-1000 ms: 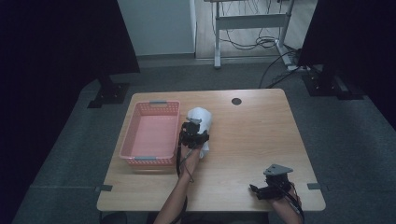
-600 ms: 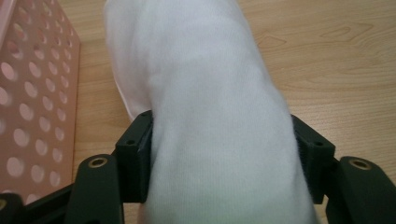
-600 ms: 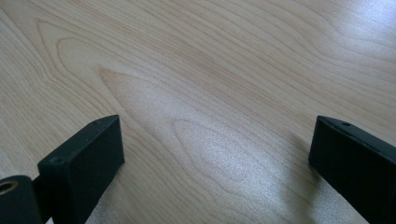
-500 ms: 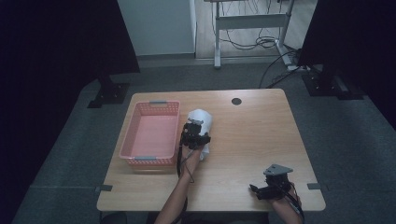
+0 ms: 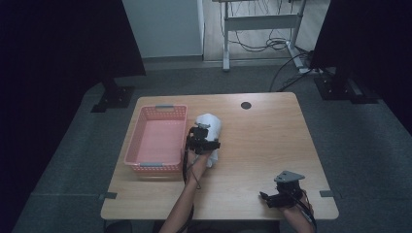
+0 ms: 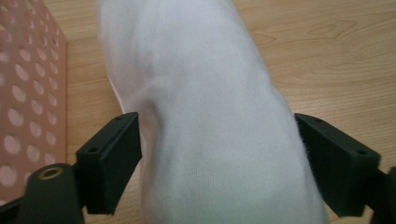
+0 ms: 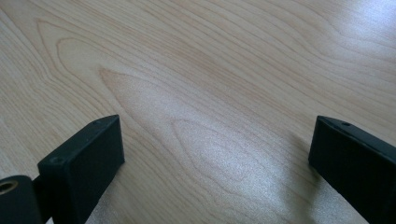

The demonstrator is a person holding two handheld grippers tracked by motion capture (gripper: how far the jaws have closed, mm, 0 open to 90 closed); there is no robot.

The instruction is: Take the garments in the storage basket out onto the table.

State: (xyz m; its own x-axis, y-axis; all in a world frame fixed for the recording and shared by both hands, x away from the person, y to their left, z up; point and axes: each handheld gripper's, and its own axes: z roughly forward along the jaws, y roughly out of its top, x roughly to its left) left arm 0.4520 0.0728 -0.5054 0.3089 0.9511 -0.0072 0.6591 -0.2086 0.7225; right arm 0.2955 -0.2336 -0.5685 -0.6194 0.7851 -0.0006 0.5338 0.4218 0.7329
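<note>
A white rolled cloth [image 5: 210, 124] lies on the wooden table [image 5: 272, 141], just right of a pink perforated basket [image 5: 132, 145]. My left gripper [image 5: 200, 135] sits over the near part of the cloth. In the left gripper view its jaws stand wide apart, one on each side of the cloth [image 6: 210, 93], so the left gripper [image 6: 212, 137] is open around it. The basket wall [image 6: 23, 93] is close on the left. My right gripper [image 5: 266, 198] rests near the front right corner of the table. It [image 7: 215, 140] is open over bare wood with nothing between its jaws.
A small black round disc [image 5: 246, 105] lies near the table's far edge. The basket holds nothing that I can see. Beyond the table stand dark panels on black feet [image 5: 112, 97] and a metal desk frame [image 5: 257, 22] with cables.
</note>
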